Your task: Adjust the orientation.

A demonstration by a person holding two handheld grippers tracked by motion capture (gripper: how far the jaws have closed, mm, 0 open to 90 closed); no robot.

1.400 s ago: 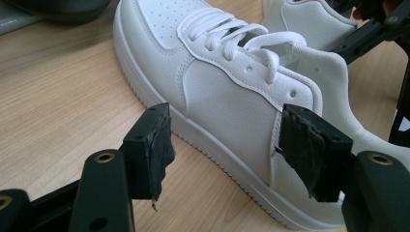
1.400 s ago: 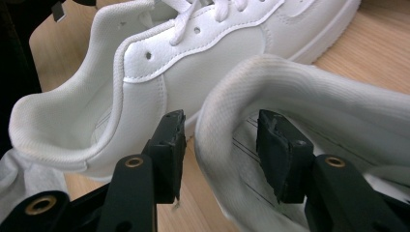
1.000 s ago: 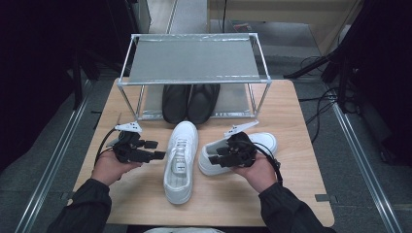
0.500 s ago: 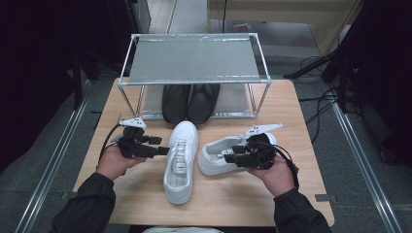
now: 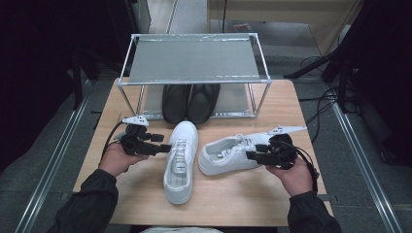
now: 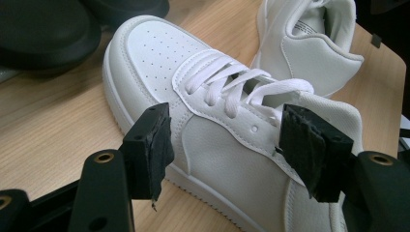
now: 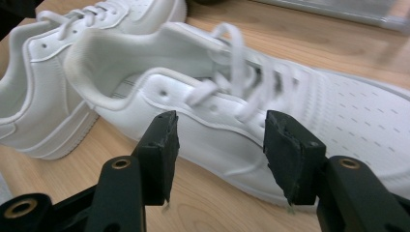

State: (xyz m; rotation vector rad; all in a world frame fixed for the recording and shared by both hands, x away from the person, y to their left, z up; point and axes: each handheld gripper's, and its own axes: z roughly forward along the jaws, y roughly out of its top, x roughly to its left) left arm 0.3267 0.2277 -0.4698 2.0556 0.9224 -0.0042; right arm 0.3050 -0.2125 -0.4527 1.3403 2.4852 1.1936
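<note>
From above, two white sneakers lie on the wooden worktop: the left sneaker [image 5: 180, 162] toe toward a metal rack [image 5: 194, 60], the right sneaker [image 5: 228, 154] turned sideways. The left tongs [image 5: 163, 144] reach in at one, the right tongs [image 5: 252, 156] at the other. The left gripper view shows laces and perforated toe between released jaws. In the right gripper view, jaws that have just been opening stand off the shoe's side.

2 white sneakers [image 5: 180, 160] crowd table [image 5: 233, 204] centre.
</note>
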